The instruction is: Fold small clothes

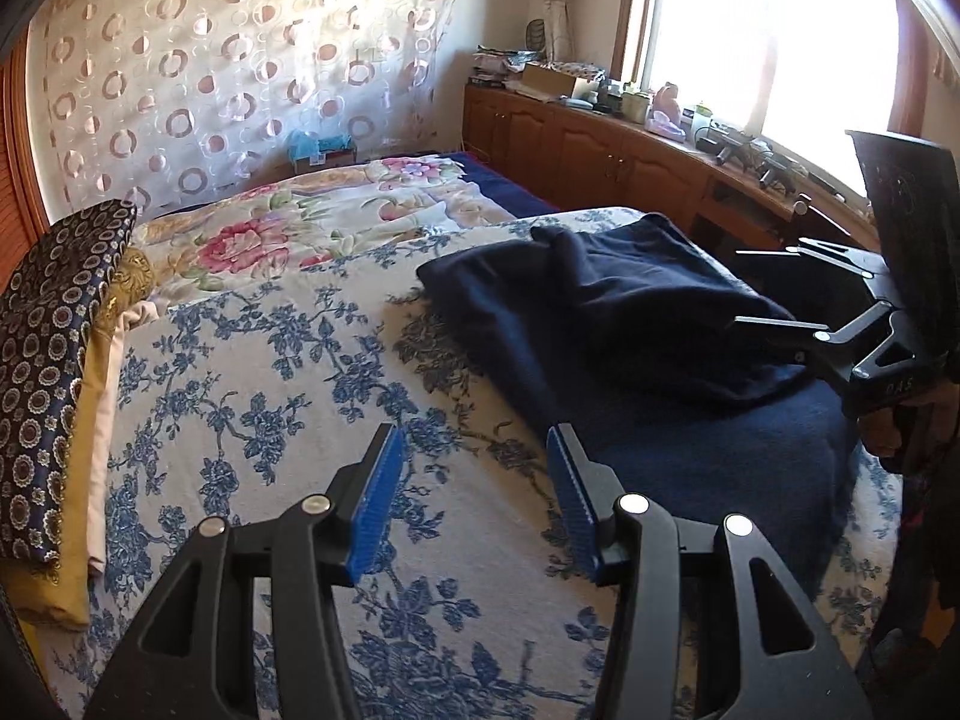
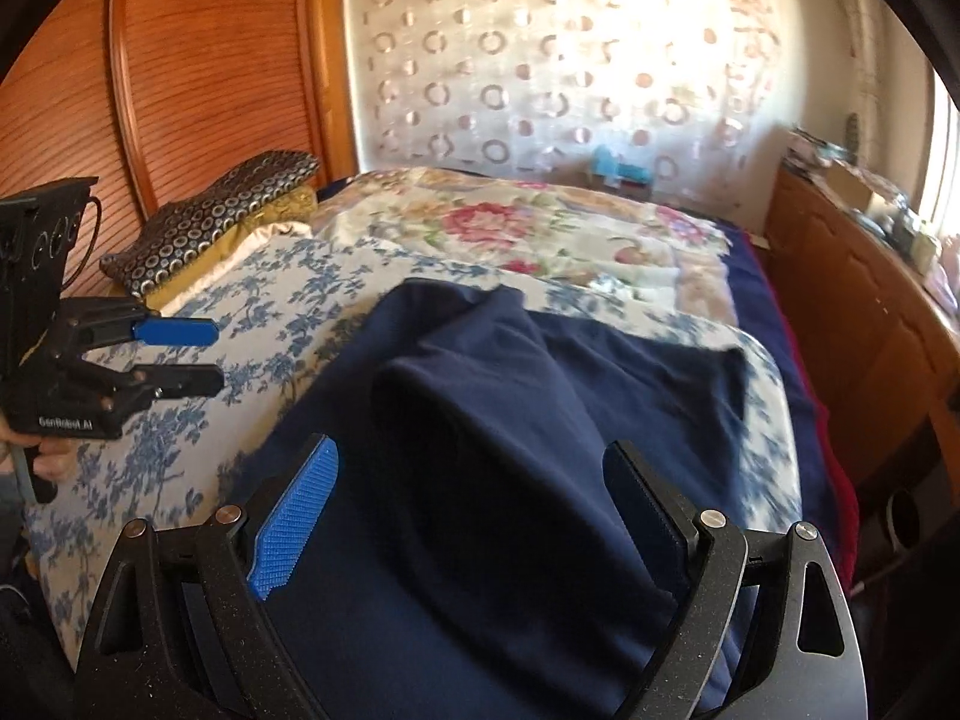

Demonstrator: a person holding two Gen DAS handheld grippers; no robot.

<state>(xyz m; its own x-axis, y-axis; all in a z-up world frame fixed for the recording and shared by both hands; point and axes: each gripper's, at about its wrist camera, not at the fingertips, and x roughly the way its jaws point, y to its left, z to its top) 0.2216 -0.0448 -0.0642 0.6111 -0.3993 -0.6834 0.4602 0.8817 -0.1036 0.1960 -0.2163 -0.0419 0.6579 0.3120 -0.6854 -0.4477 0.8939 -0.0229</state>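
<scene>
Fingers [image 1: 384, 480] apart, empty, above navy garment [image 1: 612, 312]

"GenRobot.AI" printed white on left gripper [image 2: 180, 357] body, left edge of right-wrist frame. No other legible text.

Your navy garment [image 2: 480, 450] runs off the bottom edge of the right wrist view, so its near hem is out of sight. Its far corner and the bed [image 2: 774, 456] edge there are smeared by blur. In the left wrist view, the small items on the cabinet [image 1: 630, 138] under the window are too tiny to identify.
</scene>
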